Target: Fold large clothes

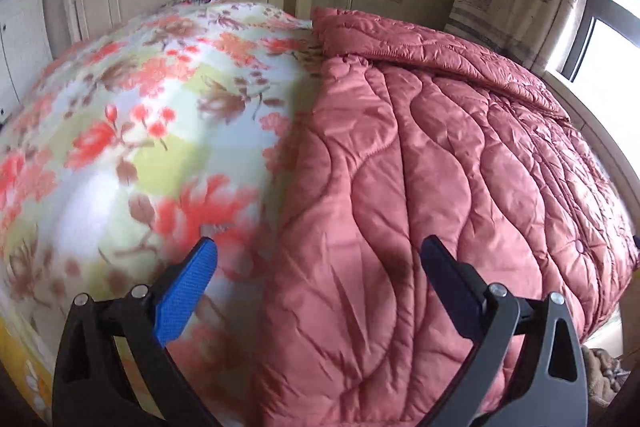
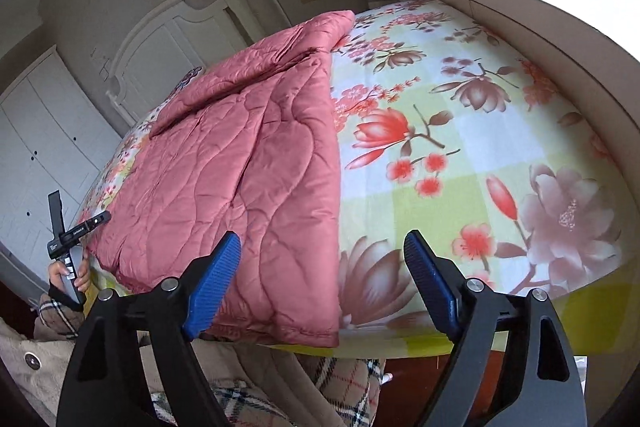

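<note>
Pink quilted fabric: a large pink quilted padded garment (image 2: 248, 163) is being shown lying on the flower-printed bed sheet (image 2: 460, 131), already doubled lengthwise into a long strip running from the foot of the bed toward the white headboard (image 2: 160, 39).
Garment position: it is being seen on the left half of the bed in the right wrist view, its near corner hanging just over the bed's front edge; in the left wrist view the same garment (image 1: 440, 167) is filling the right half.
Left gripper (image 1: 320, 259): its blue-padded jaws are being held wide apart above the garment's long edge, with nothing between them.
Right gripper (image 2: 322, 251): its jaws are likewise being held wide, empty, straddling the garment's right long edge near the corner.
Step in hand: a pause between folds is being judged likely, with both tools released and being repositioned.
Next move: a grasp on the near end corners is probably being called for, so the strip can be carried toward the headboard and halved; both layers would need pinching together.
Blur: the sheet in the left wrist view is being smeared, so detail there cannot be told.
</note>
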{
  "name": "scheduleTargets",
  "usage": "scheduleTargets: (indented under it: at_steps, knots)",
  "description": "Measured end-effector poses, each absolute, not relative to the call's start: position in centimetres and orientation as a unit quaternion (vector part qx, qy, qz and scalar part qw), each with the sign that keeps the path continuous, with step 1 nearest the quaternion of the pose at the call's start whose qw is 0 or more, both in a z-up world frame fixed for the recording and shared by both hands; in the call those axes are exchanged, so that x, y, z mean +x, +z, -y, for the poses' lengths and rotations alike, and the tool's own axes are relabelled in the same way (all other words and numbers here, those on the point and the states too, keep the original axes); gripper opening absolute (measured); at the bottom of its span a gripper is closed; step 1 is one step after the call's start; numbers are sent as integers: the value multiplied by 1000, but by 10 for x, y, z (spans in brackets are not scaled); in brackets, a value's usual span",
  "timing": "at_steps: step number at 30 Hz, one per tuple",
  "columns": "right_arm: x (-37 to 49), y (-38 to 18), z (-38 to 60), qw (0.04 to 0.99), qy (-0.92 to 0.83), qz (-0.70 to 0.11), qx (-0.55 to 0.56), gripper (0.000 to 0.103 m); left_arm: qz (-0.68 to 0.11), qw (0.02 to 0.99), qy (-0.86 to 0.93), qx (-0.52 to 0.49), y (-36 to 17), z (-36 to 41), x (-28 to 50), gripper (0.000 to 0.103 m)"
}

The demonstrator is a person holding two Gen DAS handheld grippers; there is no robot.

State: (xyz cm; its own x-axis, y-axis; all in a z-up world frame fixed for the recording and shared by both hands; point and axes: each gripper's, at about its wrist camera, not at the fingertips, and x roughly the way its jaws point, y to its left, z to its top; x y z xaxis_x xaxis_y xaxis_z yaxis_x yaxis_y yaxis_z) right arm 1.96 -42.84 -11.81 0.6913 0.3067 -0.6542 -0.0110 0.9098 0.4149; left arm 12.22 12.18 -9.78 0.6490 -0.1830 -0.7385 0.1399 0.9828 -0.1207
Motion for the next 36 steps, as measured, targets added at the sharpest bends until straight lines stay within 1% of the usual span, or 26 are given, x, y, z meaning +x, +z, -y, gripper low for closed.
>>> scheduleTargets:
  at_steps: [2, 6, 7, 9, 11, 14, 18, 19, 20, 21, 22, 23, 24, 25, 26, 29, 33, 36]
  knots:
    - [24, -121, 416, 895, 103, -392, 186, 75, -415, 904, -92, -41, -104, -124, 115, 101]
    - [25, -126, 397, 898, 120, -392, 160, 68, -415, 905, -90, -22, -106, -120, 100, 100]
    - [24, -126, 394, 898, 124, -393, 157, 67, -415, 905, -92, -24, -106, -121, 99, 99]
    - [21, -127, 391, 899, 126, -392, 147, 66, -416, 904, -97, -28, -104, -121, 96, 92]
    - [17, -128, 394, 898, 135, -389, 157, 66, -418, 901, -110, -33, -102, -120, 95, 82]
    - [10, -130, 403, 892, 149, -384, 185, 64, -419, 900, -115, -35, -102, -116, 94, 82]
    - [12, -130, 399, 895, 142, -380, 183, 63, -418, 901, -109, -43, -101, -115, 96, 82]
    - [14, -129, 396, 897, 138, -380, 177, 61, -421, 900, -107, -38, -101, -113, 96, 74]
    - [17, -130, 391, 901, 129, -380, 167, 49, -421, 900, -107, -33, -100, -111, 96, 60]
    - [19, -131, 388, 902, 122, -380, 164, 39, -423, 898, -116, -32, -99, -108, 95, 52]
    - [22, -132, 385, 903, 120, -378, 164, 33, -426, 895, -127, -36, -99, -105, 93, 39]
    - [23, -134, 383, 902, 124, -379, 167, 25, -426, 895, -127, -36, -98, -103, 92, 30]
    - [23, -134, 381, 904, 121, -376, 165, 22, -423, 897, -123, -33, -97, -101, 90, 27]
    - [23, -134, 380, 905, 119, -375, 162, 21, -416, 902, -116, -27, -95, -100, 85, 15]
    - [21, -133, 380, 906, 116, -374, 161, 19, -411, 905, -109, -20, -93, -98, 81, 12]
    - [9, -126, 385, 904, 118, -379, 157, 19, -407, 906, -115, -15, -85, -98, 62, 11]
    - [-19, -119, 390, 899, 136, -393, 139, 19, -426, 896, -127, -4, -90, -102, 24, 11]
    - [-40, -120, 392, 892, 144, -410, 123, 20, -446, 884, -138, -2, -95, -107, 1, 16]
